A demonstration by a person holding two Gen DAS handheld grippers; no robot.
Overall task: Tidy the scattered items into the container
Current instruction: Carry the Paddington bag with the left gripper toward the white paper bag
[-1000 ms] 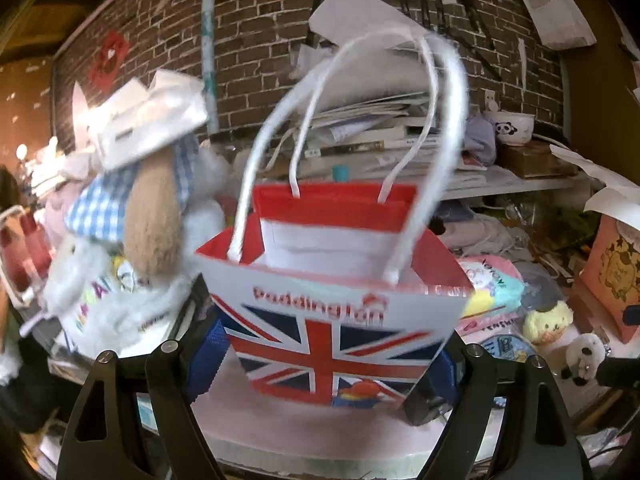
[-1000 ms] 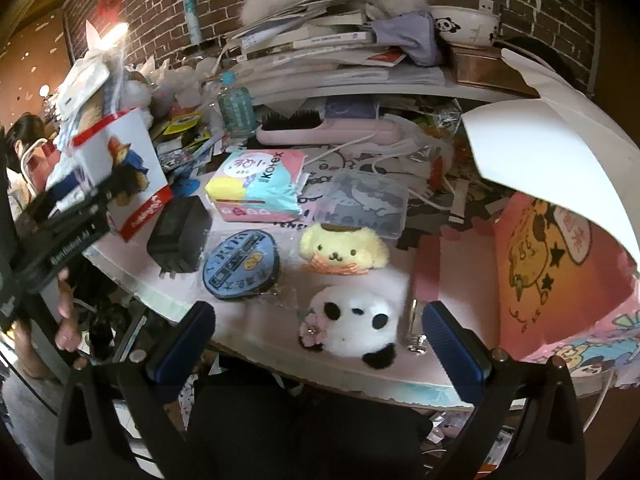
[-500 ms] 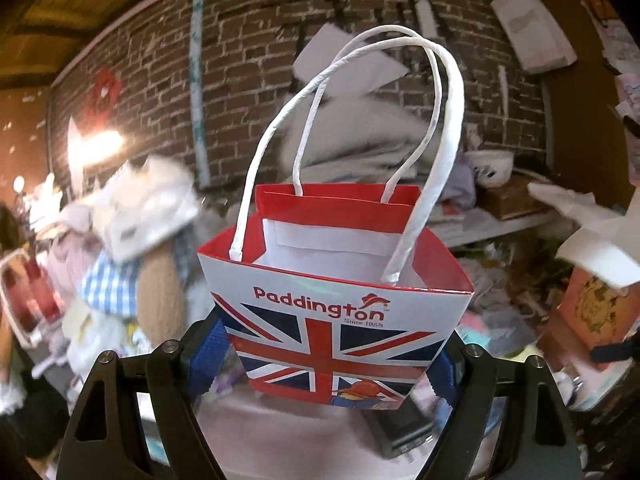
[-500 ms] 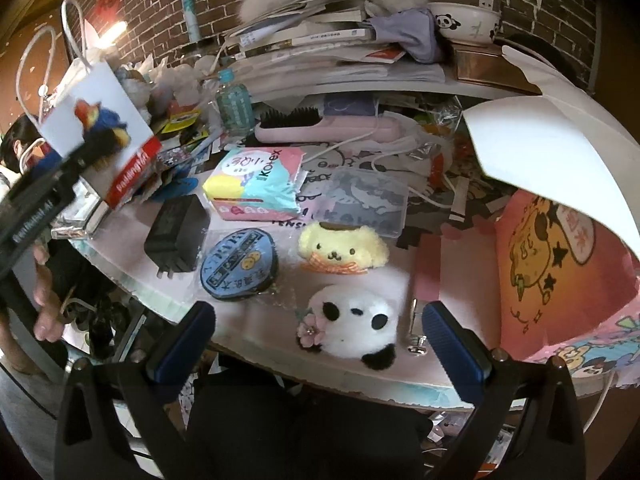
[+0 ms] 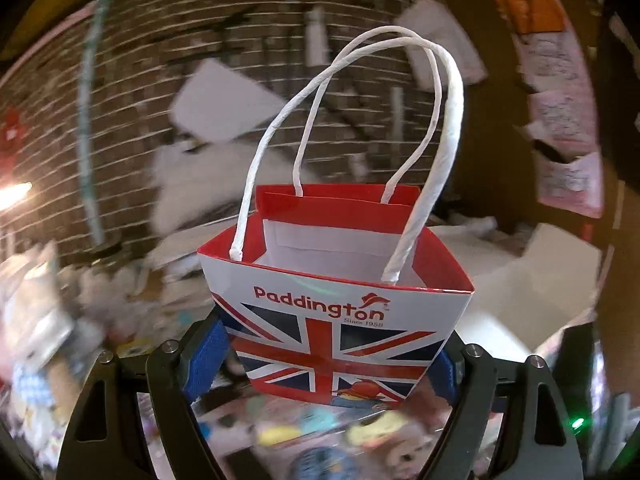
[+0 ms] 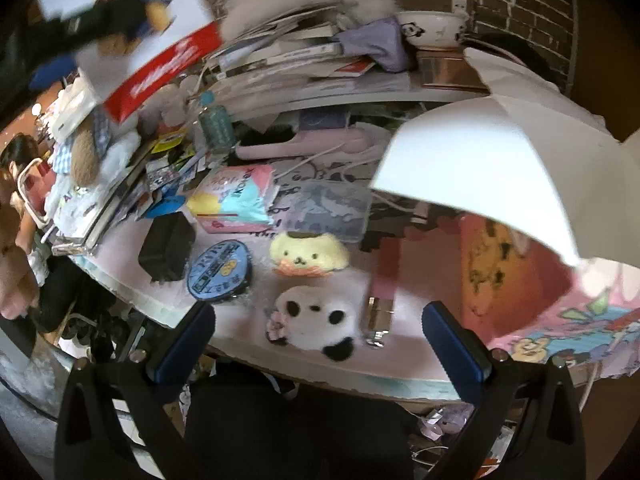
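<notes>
Paper, white with a red rim and a Union Jack print, makes up the bag (image 5: 340,320) that is clamped low on its sides between the blue pads of the left gripper (image 5: 332,364); it is held upright and clear of the worktop, its mouth open and its two white handles (image 5: 436,152) standing up. In the right wrist view the bag is seen blurred at the upper left. The right gripper (image 6: 318,344) is held with its fingers (image 6: 184,344) wide apart and nothing between them, over the near edge of the pink worktop (image 6: 420,280). Just beyond it a panda plush (image 6: 316,320) is lying, with a yellow plush (image 6: 308,254), a round blue tin (image 6: 220,276), a black charger (image 6: 166,246) and a tissue pack (image 6: 236,200) spread behind and to the left.
</notes>
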